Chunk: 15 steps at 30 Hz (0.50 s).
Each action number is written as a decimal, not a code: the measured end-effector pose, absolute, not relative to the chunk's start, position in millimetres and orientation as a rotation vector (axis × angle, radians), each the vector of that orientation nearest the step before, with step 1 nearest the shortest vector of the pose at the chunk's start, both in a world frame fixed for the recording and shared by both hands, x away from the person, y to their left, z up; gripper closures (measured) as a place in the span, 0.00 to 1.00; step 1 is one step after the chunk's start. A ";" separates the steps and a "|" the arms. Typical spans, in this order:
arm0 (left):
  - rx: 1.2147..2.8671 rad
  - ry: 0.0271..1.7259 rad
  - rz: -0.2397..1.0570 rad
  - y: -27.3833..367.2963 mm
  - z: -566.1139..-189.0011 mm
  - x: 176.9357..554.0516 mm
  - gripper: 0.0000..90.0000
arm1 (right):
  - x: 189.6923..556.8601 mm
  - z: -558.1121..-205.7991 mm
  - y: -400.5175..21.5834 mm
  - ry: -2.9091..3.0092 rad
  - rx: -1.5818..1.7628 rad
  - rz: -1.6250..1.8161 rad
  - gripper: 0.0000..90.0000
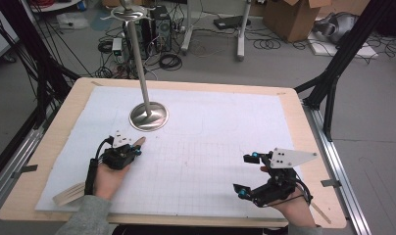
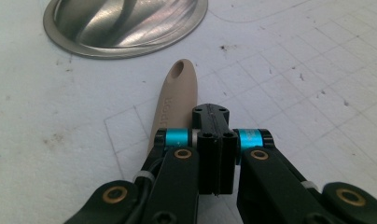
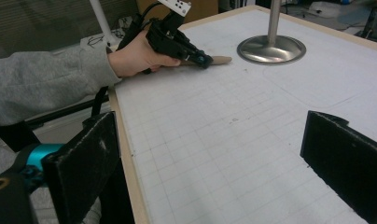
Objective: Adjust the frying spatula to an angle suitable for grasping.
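Both hands rest low; left tool (image 1: 136, 147) grips wooden spatula (image 2: 175, 100).

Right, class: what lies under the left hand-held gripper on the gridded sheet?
A tan spatula handle runs beneath the left hand-held gripper, its holed tip poking out toward the metal stand base. The gripper's body covers the rest of the handle, so whether the shut jaws touch it is hidden.

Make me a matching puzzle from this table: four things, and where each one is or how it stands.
1. left gripper
2. right gripper
3. metal stand
4. wooden spatula

a. fingers wide apart
b. upright at the far side of the white mat
c. fingers shut
d. lying flat, handle end toward the stand's base

Pairs: 1-c, 2-a, 3-b, 4-d
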<state>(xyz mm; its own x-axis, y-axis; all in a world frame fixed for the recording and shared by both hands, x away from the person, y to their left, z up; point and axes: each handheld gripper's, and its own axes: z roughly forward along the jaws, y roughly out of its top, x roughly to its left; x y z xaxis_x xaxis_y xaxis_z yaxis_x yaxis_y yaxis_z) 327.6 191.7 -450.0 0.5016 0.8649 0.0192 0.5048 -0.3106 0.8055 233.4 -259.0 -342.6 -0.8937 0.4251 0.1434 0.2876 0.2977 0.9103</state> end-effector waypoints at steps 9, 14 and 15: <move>1.972 1.141 0.637 190.0 -450.8 330.4 1.00 | 233.0 -343.6 -258.3 2.434 0.676 1.655 0.04; 1.963 1.166 0.654 190.5 -451.0 331.8 1.00 | 231.7 -342.5 -260.2 2.424 0.673 1.662 0.04; 1.962 1.169 0.658 190.6 -451.0 331.9 1.00 | 231.6 -342.4 -260.8 2.423 0.672 1.659 0.04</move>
<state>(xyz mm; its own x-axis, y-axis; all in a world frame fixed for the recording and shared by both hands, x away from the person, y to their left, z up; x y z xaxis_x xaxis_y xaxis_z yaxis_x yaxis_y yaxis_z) 331.9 190.6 -451.0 0.4518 0.8906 0.0528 0.5074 -0.3052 0.8058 231.6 -260.8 -342.4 -0.8926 0.4283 0.1409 0.2862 0.2968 0.9111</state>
